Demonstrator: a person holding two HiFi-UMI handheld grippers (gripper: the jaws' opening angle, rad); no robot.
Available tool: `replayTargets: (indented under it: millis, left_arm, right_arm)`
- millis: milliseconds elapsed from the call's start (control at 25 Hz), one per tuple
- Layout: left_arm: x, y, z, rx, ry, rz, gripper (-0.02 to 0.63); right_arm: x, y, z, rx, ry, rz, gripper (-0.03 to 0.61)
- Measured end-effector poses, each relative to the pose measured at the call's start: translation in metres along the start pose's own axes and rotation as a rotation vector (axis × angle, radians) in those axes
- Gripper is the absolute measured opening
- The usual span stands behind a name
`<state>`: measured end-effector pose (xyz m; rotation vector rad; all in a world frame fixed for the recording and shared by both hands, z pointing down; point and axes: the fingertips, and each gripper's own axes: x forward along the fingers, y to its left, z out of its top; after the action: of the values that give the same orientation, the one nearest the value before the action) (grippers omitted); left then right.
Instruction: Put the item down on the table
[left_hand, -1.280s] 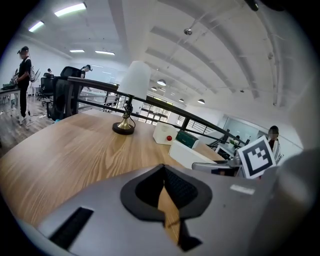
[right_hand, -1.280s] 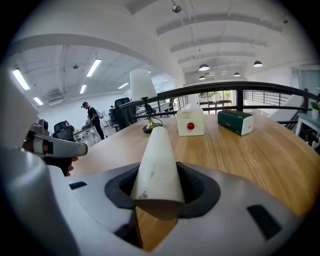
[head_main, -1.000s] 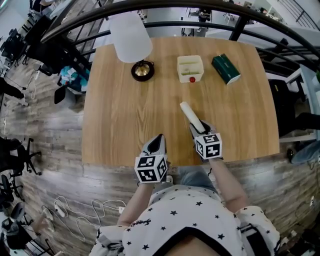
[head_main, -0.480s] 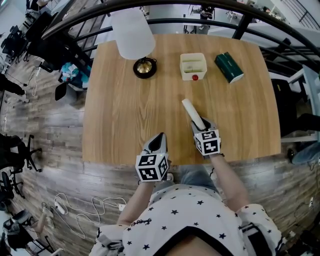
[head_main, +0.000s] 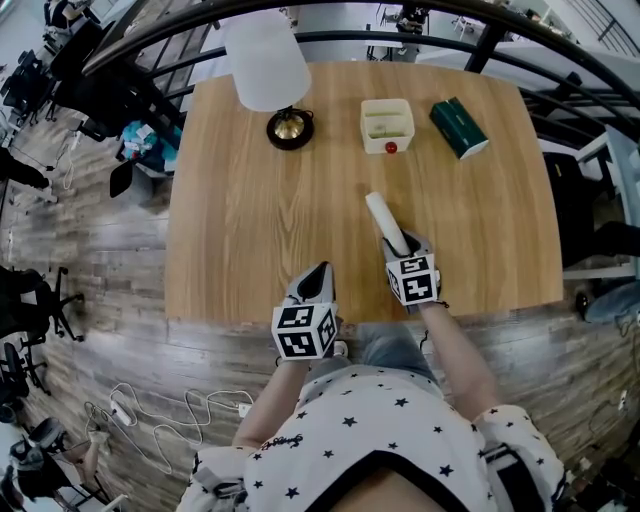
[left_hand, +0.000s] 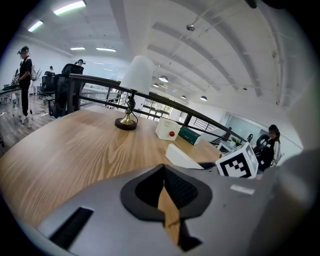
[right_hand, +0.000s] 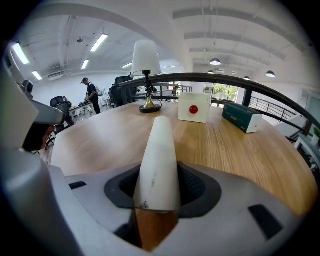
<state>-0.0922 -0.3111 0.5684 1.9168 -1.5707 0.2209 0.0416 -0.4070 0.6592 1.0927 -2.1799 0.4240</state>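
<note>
A white cylinder (head_main: 385, 221) sticks forward out of my right gripper (head_main: 400, 248), which is shut on its near end above the near right part of the wooden table (head_main: 240, 230). In the right gripper view the cylinder (right_hand: 157, 155) fills the gap between the dark pads (right_hand: 197, 187) and points toward the white box. Its far end hangs low over the tabletop; I cannot tell whether it touches. My left gripper (head_main: 318, 276) rests at the table's near edge, shut and holding nothing. From the left gripper view the cylinder (left_hand: 184, 157) lies off to the right.
At the table's far side stand a lamp with a white shade (head_main: 266, 62) and brass base (head_main: 290, 128), a white box with a red button (head_main: 386, 125), and a dark green box (head_main: 459, 128). A dark railing (head_main: 480, 45) curves behind the table.
My right gripper has sunk a little toward the table with the white cylinder still in it. The left gripper has kept still.
</note>
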Motion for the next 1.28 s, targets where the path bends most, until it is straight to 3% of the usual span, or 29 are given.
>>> replayTargets:
  millis: [800,1280]
  left_arm:
    - [-0.02,-0.009,-0.019,0.01,0.014,-0.008,0.012]
    - [-0.043,-0.007,-0.031,0.008,0.011,0.007,0.012]
  right_arm:
    - [-0.019,0.034,0.001,-0.012,-0.048,0.058,0.227]
    - [-0.029,0.051,-0.013,0.002,-0.038,0.07,0.229]
